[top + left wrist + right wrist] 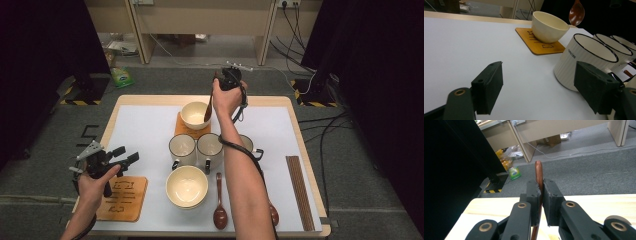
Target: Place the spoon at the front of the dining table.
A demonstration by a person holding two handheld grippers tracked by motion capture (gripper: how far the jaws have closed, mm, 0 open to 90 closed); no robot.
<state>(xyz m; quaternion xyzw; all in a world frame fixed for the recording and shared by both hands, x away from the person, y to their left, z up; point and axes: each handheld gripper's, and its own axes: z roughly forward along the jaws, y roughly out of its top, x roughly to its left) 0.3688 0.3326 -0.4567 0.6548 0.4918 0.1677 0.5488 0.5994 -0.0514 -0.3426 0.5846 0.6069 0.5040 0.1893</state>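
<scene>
Currently the right gripper [541, 195] has its jaws closed on the handle of a brown wooden spoon [539, 173], clamping it near the upper end; in the right gripper view the handle stands up between the two pads. From the high view, the spoon's long axis runs steeply downward from the right gripper [229, 79], and its bowl end hangs at the rim of the far bowl [194, 114]. That bowl sits on an orange coaster [186, 131] at the far middle of the table [145, 135]. The left gripper view shows the spoon's bowl [576, 12] suspended above and just behind the far bowl's rim, not yet touching it as far as can be judged.

The governing relation is therefore vertical: the far bowl lies directly below the held end. Lowering along the handle's axis should seat the spoon inside.

The left gripper [114, 159] has its jaws wide apart and empty, near the table's left edge above a second coaster [127, 200], well apart from the far bowl. The right hand [227, 97] is much the nearer.
</scene>
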